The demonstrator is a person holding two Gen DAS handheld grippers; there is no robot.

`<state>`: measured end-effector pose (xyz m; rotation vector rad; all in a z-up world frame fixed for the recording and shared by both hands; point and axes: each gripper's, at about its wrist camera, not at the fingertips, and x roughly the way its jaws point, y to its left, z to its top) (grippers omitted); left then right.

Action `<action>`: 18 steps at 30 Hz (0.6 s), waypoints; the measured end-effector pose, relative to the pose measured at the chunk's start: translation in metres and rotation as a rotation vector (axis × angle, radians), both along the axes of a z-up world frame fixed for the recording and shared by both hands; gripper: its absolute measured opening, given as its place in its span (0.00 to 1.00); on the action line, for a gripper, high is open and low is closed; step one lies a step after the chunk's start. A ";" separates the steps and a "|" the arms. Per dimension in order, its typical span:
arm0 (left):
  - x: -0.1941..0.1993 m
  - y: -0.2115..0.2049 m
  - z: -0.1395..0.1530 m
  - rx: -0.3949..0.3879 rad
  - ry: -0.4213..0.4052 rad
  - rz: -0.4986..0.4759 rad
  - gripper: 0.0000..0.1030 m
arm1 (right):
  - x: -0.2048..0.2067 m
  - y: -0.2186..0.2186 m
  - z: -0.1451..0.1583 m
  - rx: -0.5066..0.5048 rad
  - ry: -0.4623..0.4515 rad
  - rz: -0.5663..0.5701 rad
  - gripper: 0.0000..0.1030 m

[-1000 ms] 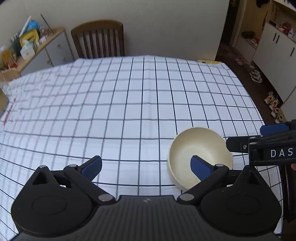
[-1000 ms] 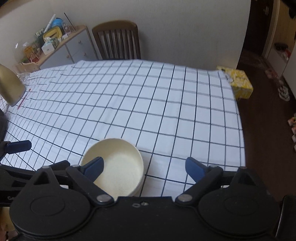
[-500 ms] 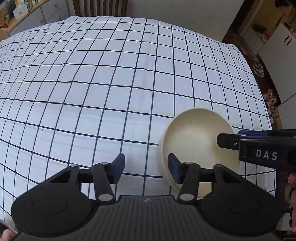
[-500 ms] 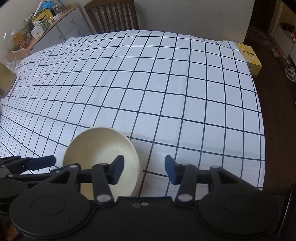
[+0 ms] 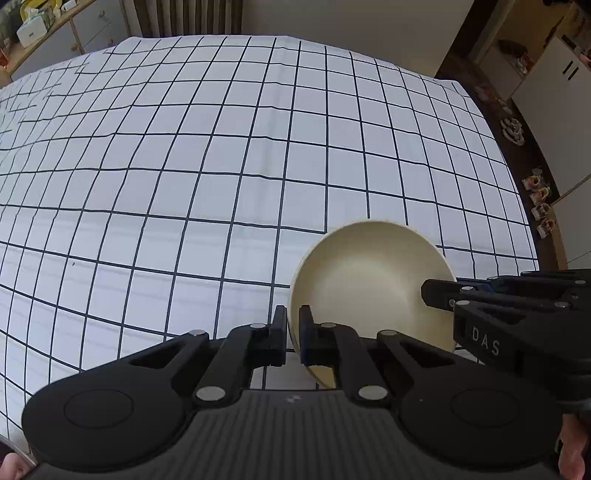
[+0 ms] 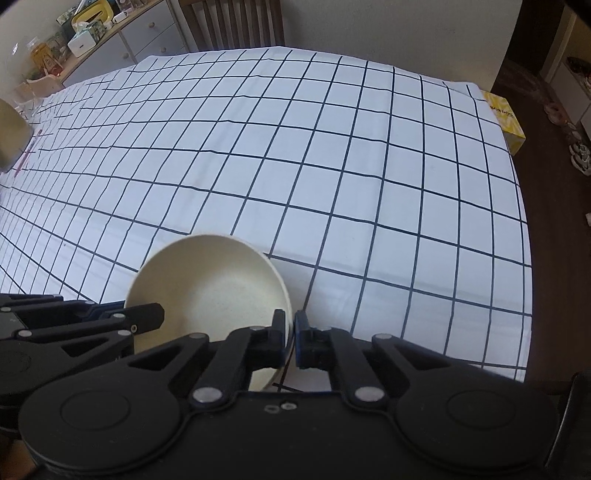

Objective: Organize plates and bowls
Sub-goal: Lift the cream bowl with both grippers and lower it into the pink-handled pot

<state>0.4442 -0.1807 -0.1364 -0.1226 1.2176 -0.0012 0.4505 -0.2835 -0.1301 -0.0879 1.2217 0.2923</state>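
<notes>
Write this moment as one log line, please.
left gripper: shut on round cream bowl rim | right gripper: shut on opposite rim | checked tablecloth

The bowl [image 5: 369, 273] is a plain cream, faintly speckled inside, and the cloth [image 5: 221, 166] under it is white, crossed by thin dark lines into a grid of squares. Both the left gripper [image 5: 293, 325] and the right gripper [image 6: 293, 326] are matt black with dark blue pads [image 6: 300, 345], silver rivets at the joints, and pale letters on the side of the right one. Behind the table I see a brown slatted chair [image 6: 236, 22], a pale grey cabinet [image 6: 122, 48] with a wood-coloured top, a yellow patterned box [image 6: 504, 120] at the cloth's far corner, and a dark brown floor [image 6: 554, 166].
</notes>
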 end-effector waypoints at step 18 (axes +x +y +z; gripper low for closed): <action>-0.048 0.024 0.050 -0.032 -0.060 -0.036 0.05 | -0.032 0.010 0.047 -0.008 -0.062 -0.031 0.04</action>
